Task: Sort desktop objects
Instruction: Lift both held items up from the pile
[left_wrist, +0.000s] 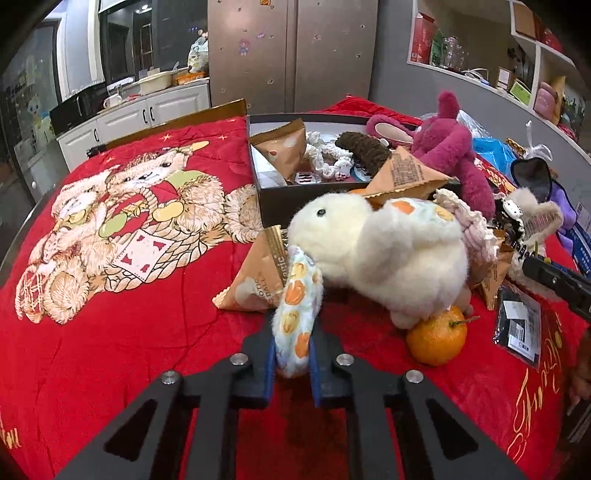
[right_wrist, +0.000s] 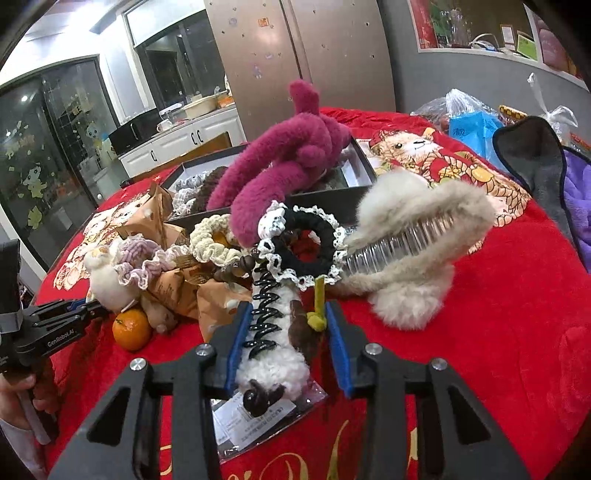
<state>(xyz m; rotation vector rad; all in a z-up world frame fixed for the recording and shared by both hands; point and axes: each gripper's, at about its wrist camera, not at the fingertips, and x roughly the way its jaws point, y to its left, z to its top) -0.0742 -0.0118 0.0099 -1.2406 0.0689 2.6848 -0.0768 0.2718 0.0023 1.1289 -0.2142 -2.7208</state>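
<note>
Plainly the sorting is only partly done. The black box (left_wrist: 266, 192) on the red bear-print blanket (left_wrist: 122, 295) already holds a brown snack packet (left_wrist: 282, 146), a white lace scrunchie (left_wrist: 325, 157), a dark brown fuzzy scrunchie (left_wrist: 364, 147) and some small clips, while a magenta plush (left_wrist: 448, 144) lies draped over its far corner.

Much more is left outside, heaped just in front of the box: further snack packets (left_wrist: 251, 280), a mandarin (left_wrist: 436, 338) touching the underside of the white plush rabbit (left_wrist: 384, 247), cream (right_wrist: 212, 240) and lilac (right_wrist: 142, 266) crocheted scrunchies, a black lace-edged scrunchie (right_wrist: 301, 247), a beige furry hair clip (right_wrist: 417, 236) with clear teeth, and a flat packaged item (left_wrist: 517, 325) on the blanket.

The left tool (left_wrist: 291, 360) has its blue-padded fingers pressed together on the rabbit's orange-print ear (left_wrist: 295, 317), so the rabbit looks like the piece being handled. The right tool (right_wrist: 288, 347) stands apart, its fingers straddling a white fleecy hair clip (right_wrist: 275, 354) with a black spiral coil (right_wrist: 264, 314), not visibly pinching it.

By my estimate well over half the items remain unsorted, and the pile's tangle suggests neighbours may drag along.
</note>
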